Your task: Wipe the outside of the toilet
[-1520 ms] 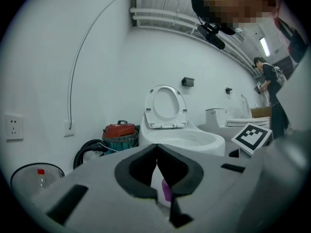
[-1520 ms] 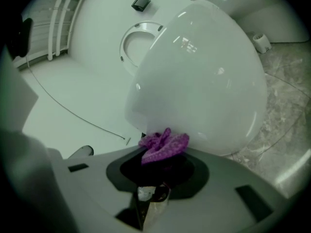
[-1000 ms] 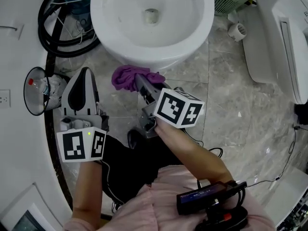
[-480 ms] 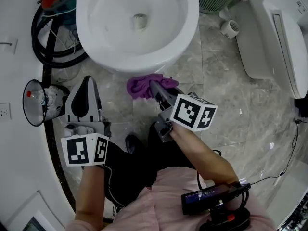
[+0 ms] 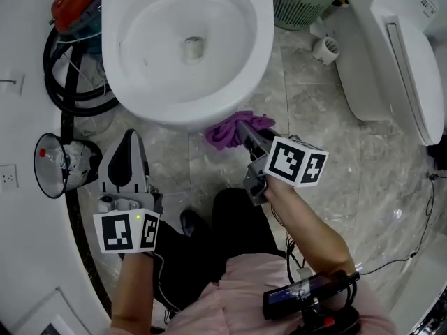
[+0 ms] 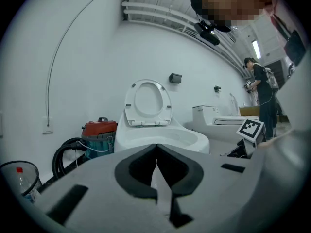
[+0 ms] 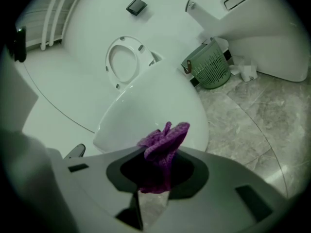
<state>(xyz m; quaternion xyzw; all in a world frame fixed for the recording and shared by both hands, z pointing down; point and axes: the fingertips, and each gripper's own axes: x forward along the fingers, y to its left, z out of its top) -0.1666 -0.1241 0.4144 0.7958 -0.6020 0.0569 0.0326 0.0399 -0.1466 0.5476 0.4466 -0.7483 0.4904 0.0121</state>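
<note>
Toilet base is hidden under the overhang of the white glazed ceramic toilet bowl (image 5: 255, 61); the bowl's rear is cut off at the top edge. Right gripper (image 5: 244, 130) is clamped on a crumpled purple fabric cloth (image 5: 225, 132), low at the bowl's front outer wall; contact with the ceramic can't be made out. Left gripper (image 5: 128, 137) has its jaws together on nothing and sits left of the bowl, apart from it. Open polished grey marble floor (image 5: 342, 159) lies to the right. A coiled black rubber hose (image 5: 70, 89) crowds the bowl's left side.
</note>
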